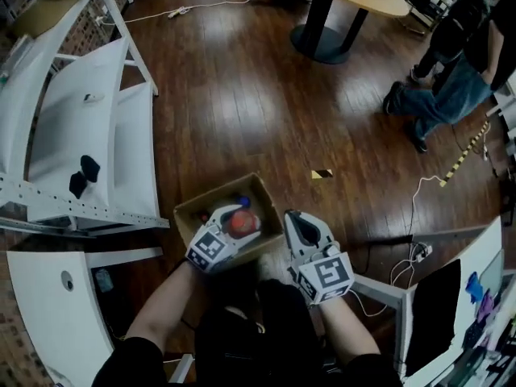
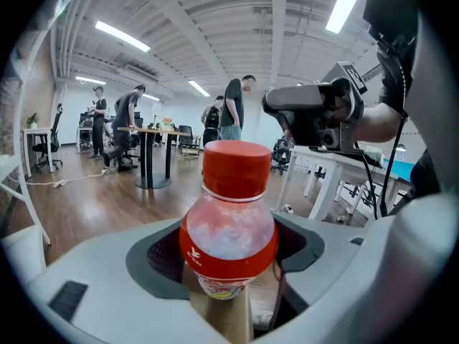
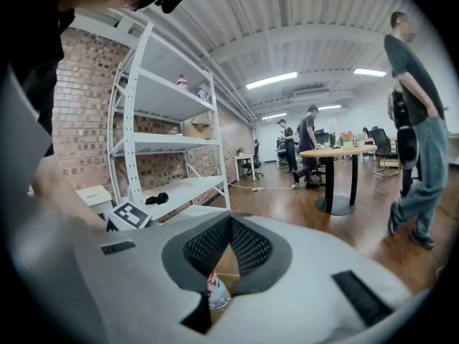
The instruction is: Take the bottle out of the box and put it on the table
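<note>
The person stands over a brown box (image 1: 214, 193) on the floor with one gripper in each hand. That makes two grippers and one box.

The left gripper (image 1: 234, 230) is pinching a bottle (image 2: 233, 213) with a red cap. Its two jaws sit wide, one on each side of the bottle's round body just under the cap. I think it holds there because the cap is fatter than the neck, so the bottle can't slip down. The bottle stands up straight, so nothing would spill. It hangs in the air just over the open box, not on any table yet.

The right gripper (image 1: 292, 220) is just to the right of the box. Its jaws are pressed together at the tips and hold nothing. I think it waits near in case the box needs holding down.

I count one bottle in the grip. Past the right gripper's jaws, a bit of a second bottle (image 3: 216, 292) shows low down in the box. A small blue thing (image 1: 243, 202) is in the box too, but I can't tell what it is.

There are two white tables close by, one near left (image 1: 40, 297) and one near right (image 1: 476, 268). The bottle looks about halfway to where it should go.
</note>
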Motion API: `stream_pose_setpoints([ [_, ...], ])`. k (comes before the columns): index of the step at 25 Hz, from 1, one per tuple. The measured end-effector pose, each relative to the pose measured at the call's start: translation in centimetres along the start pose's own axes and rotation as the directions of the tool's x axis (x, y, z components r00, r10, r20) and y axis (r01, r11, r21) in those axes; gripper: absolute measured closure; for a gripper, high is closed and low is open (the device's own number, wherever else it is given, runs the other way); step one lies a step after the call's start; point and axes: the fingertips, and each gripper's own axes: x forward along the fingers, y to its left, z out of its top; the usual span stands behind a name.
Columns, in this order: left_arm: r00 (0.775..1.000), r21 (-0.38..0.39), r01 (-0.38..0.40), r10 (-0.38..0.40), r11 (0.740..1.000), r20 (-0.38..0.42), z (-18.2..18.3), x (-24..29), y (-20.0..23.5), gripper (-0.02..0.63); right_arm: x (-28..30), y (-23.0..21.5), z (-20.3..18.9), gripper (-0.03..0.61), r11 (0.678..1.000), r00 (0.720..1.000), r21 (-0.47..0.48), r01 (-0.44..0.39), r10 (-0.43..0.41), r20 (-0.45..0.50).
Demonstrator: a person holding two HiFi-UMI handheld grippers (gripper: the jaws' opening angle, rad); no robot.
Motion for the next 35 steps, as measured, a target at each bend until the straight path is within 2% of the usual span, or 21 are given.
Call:
stream_pose_setpoints([
  [3, 1.000, 0.038, -0.006, 0.005, 0.999, 0.026, 8.7, -2.9, -2.1, 0.287, -3.2, 1.4, 6.3, 0.574, 0.998, 1.000, -0.059, -0.010, 0.010, 0.009],
  [7, 0.999, 0.010, -0.013, 0.013, 1.000, 0.045, 18.1, -8.1, -5.6, 0.287, -8.3, 4.2, 14.4, 0.574, 0.997, 0.998, -0.060, -0.038, 0.041, 0.054],
  [12, 0.989, 0.020, -0.105, 0.103, 0.994, 0.110, 28.0, -14.6, -6.8, 0.288, -10.8, 6.7, 22.7, 0.574, 0.984, 0.980, -0.122, -0.128, 0.144, 0.134],
  [16, 0.960, 0.039, -0.241, 0.232, 0.970, 0.154, 31.7, -19.5, -5.4, 0.288, -8.9, 10.0, 26.4, 0.574, 0.954, 0.949, -0.176, -0.245, 0.273, 0.158],
  [20, 0.920, 0.014, -0.362, 0.355, 0.932, 0.167, 31.7, -23.6, -4.6, 0.288, -6.7, 14.4, 27.5, 0.574, 0.893, 0.900, -0.248, -0.375, 0.414, 0.132],
  [22, 0.892, -0.010, -0.425, 0.421, 0.905, 0.164, 31.4, -25.9, -4.1, 0.288, -5.3, 16.8, 27.9, 0.574, 0.857, 0.869, -0.269, -0.439, 0.482, 0.116],
  [23, 0.873, -0.025, -0.463, 0.461, 0.886, 0.159, 31.1, -27.2, -3.9, 0.288, -4.6, 18.3, 28.1, 0.574, 0.832, 0.846, -0.280, -0.479, 0.522, 0.104],
  [25, 0.822, -0.060, -0.550, 0.553, 0.833, 0.140, 30.1, -30.5, -3.6, 0.288, -3.2, 21.8, 28.3, 0.574, 0.763, 0.784, -0.302, -0.572, 0.616, 0.071],
  [29, 0.696, -0.133, -0.698, 0.710, 0.704, 0.105, 27.8, -37.0, -4.0, 0.288, -1.3, 28.8, 27.6, 0.574, 0.608, 0.642, -0.323, -0.725, 0.766, 0.001],
  [31, 0.615, -0.175, -0.765, 0.784, 0.620, 0.085, 26.6, -40.2, -4.8, 0.288, -0.9, 32.1, 26.6, 0.574, 0.522, 0.564, -0.327, -0.788, 0.825, -0.043],
  [35, 0.420, -0.245, -0.876, 0.907, 0.416, 0.040, 24.2, -47.2, -7.9, 0.288, -1.9, 39.8, 24.5, 0.574, 0.322, 0.385, -0.332, -0.887, 0.912, -0.142],
])
